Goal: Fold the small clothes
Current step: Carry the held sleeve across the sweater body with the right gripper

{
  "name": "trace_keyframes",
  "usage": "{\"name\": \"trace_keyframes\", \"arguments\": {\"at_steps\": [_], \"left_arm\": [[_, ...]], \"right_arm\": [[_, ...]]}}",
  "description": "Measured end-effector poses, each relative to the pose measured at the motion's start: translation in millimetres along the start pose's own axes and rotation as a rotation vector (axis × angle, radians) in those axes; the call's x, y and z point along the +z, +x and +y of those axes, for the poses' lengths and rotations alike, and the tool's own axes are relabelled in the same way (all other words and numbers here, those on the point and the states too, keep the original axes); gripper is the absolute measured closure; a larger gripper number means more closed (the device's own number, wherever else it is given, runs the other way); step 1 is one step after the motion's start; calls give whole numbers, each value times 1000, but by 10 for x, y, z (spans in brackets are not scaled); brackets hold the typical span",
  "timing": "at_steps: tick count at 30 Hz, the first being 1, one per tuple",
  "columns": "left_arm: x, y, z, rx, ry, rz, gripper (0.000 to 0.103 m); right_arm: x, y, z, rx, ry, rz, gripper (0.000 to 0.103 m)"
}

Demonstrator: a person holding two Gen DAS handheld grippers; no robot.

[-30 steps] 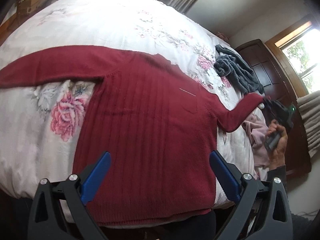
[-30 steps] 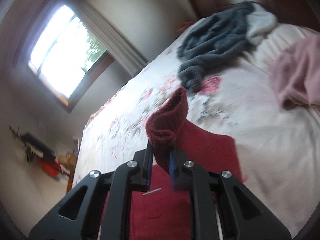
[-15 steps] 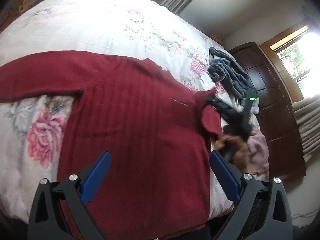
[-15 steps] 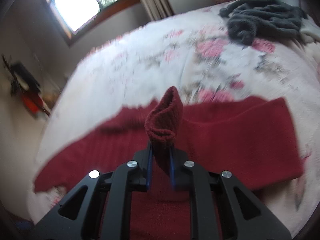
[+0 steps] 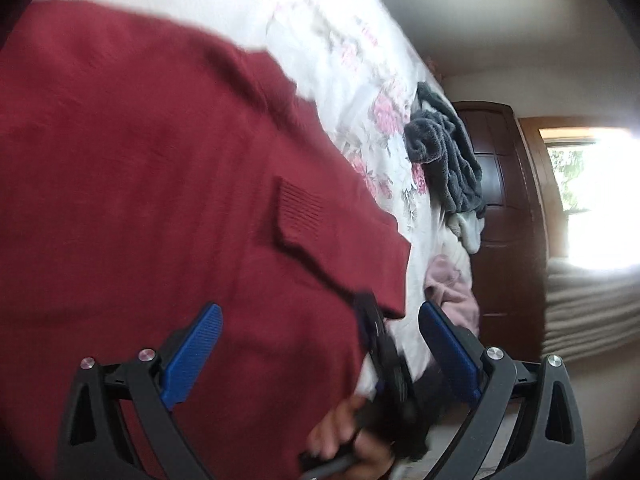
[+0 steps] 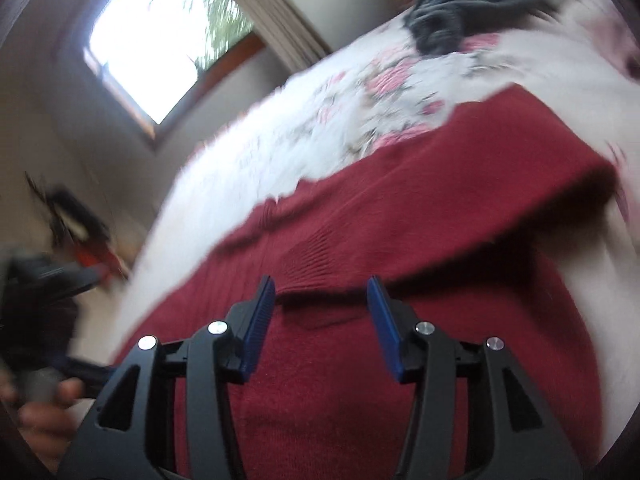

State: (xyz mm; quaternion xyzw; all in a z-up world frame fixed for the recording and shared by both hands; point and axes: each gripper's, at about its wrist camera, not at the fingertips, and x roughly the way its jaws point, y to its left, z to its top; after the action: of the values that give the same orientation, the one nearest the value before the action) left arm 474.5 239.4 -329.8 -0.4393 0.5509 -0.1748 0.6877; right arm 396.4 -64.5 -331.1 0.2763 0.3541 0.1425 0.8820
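Note:
A dark red knitted sweater (image 5: 140, 200) lies flat on the floral bedspread (image 5: 352, 52). Its right sleeve is folded back across the body, and the ribbed cuff (image 5: 298, 216) rests on the chest. My left gripper (image 5: 320, 310) hovers open low over the sweater's right side, holding nothing. In the left wrist view, my right gripper (image 5: 380, 340) shows as a dark blur between the left one's fingers, with a hand (image 5: 348, 436) on it. In the right wrist view, my right gripper (image 6: 320, 284) is open just short of the released cuff (image 6: 316, 264) on the sweater (image 6: 400, 220).
A grey fleece garment (image 5: 444, 152) and a pink one (image 5: 448, 284) lie near the bed's right edge. A dark wooden door (image 5: 504, 220) stands beyond. A window (image 6: 160, 40) and curtain are behind the bed. My left gripper (image 6: 36, 280) blurs at the left edge.
My right gripper carried the sleeve cuff across the sweater's body, laid it down and opened. My left gripper dropped closer to the sweater and swung toward its right side.

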Motion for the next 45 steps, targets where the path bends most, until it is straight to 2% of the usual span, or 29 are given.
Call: {"name": "trace_keyframes", "arguments": {"at_steps": [2, 5, 7, 9, 13, 15, 16, 19, 23, 27, 33, 36, 39, 45], "left_arm": [[150, 334, 6, 0, -17, 44, 4], [308, 735, 45, 6, -42, 87, 4], [377, 954, 100, 24, -75, 122, 4], [425, 1069, 144, 25, -111, 128, 4], [497, 1144, -6, 30, -65, 112, 8], [539, 1205, -62, 71, -37, 145, 50], [556, 1231, -68, 90, -35, 157, 82], [612, 1218, -167, 117, 13, 165, 91], [719, 966, -496, 98, 120, 127, 93], [829, 524, -932, 86, 256, 66, 93], [969, -158, -1178, 81, 340, -31, 93], [1012, -451, -1094, 95, 345, -81, 93], [1088, -641, -838, 122, 311, -115, 93], [1204, -734, -36, 196, 207, -137, 93]], "right_arm": [[5, -78, -74, 17, 39, -35, 55], [113, -194, -61, 51, 22, -103, 52], [125, -174, -130, 49, 34, -94, 52], [124, -147, -205, 46, 74, -88, 52], [92, -122, -166, 41, 62, -94, 52], [75, -98, -103, 42, 40, -96, 52], [62, -87, -74, 45, 31, -92, 52], [32, -36, 30, 50, -13, -80, 52], [-33, 21, 174, 57, -72, -63, 52], [-74, 93, 215, 60, -84, -45, 52], [-115, 149, 280, 68, -95, -28, 52], [-118, 165, 289, 68, -97, -25, 52], [-125, 177, 273, 66, -92, -22, 52], [-135, 201, 256, 59, -89, -14, 52]]}}
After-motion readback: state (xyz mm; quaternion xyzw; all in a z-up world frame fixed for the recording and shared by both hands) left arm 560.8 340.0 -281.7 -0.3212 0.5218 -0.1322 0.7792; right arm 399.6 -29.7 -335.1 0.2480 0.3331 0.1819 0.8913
